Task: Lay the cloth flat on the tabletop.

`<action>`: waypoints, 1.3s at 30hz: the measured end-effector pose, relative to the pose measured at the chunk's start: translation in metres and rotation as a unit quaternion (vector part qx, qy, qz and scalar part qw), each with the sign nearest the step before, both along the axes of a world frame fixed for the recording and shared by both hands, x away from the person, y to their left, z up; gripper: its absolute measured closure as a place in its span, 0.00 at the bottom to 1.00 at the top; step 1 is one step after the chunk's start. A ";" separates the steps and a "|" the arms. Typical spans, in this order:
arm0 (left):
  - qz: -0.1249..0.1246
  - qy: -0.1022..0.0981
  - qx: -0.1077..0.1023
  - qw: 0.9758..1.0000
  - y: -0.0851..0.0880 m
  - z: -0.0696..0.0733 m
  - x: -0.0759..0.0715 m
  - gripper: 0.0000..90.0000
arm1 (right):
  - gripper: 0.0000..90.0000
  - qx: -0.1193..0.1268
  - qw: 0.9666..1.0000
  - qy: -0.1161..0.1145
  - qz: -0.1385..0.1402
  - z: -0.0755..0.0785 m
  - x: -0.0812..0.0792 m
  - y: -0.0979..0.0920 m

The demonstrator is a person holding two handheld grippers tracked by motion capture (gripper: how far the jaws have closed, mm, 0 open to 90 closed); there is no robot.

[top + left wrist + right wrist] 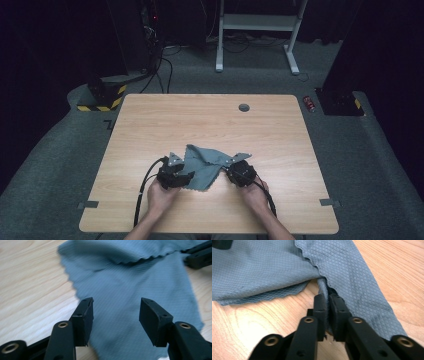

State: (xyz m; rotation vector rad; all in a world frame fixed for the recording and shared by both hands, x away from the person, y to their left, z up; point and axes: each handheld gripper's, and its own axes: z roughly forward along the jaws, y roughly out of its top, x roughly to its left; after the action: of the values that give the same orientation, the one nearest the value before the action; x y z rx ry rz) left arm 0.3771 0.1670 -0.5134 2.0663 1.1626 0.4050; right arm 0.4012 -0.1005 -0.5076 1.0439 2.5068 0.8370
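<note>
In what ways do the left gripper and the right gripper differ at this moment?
The left gripper is open, its fingers spread above the grey cloth; the right gripper is shut, pinching a fold of the cloth. Both are black, hand-held, and at the cloth on the wooden table.

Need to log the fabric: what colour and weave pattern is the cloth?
Grey-blue cloth with a fine diamond grid; clearest in the right gripper view.
</note>
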 end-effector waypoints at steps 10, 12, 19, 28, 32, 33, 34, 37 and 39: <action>0.009 -0.043 0.014 0.999 0.010 -0.014 -0.013 0.44 | 0.98 -0.002 1.000 -0.008 0.004 0.023 0.011 -0.005; 0.011 -0.044 0.016 0.999 0.010 -0.013 -0.012 0.43 | 0.98 0.010 1.000 -0.013 0.002 0.035 0.016 -0.006; 0.013 -0.042 0.016 0.999 0.009 -0.014 -0.012 0.41 | 0.98 0.003 1.000 -0.018 -0.021 0.047 0.048 0.004; 0.015 -0.042 0.016 0.999 0.009 -0.014 -0.012 0.41 | 0.88 -0.011 1.000 -0.013 -0.025 0.030 0.043 0.007; 0.016 -0.042 0.016 0.999 0.009 -0.014 -0.012 0.40 | 0.88 0.018 0.999 -0.027 -0.015 0.038 0.023 -0.001; 0.016 -0.042 0.016 0.999 0.009 -0.014 -0.012 0.40 | 0.88 0.021 0.999 -0.029 -0.010 0.037 0.018 -0.002; 0.017 -0.042 0.016 0.999 0.009 -0.014 -0.012 0.40 | 0.88 0.023 0.999 -0.027 -0.005 0.036 0.014 -0.003; 0.017 -0.042 0.015 0.999 0.009 -0.014 -0.012 0.40 | 0.86 0.022 1.000 -0.015 0.005 0.027 0.006 -0.001; 0.017 -0.042 0.015 0.999 0.009 -0.014 -0.012 0.40 | 0.83 0.023 1.000 -0.006 0.006 0.020 0.004 0.002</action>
State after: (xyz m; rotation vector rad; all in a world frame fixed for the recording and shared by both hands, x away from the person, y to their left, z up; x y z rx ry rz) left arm 0.3648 0.1763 -0.5271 2.0376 1.1503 0.5242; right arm 0.4048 -0.0985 -0.4872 1.0381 2.4973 0.9066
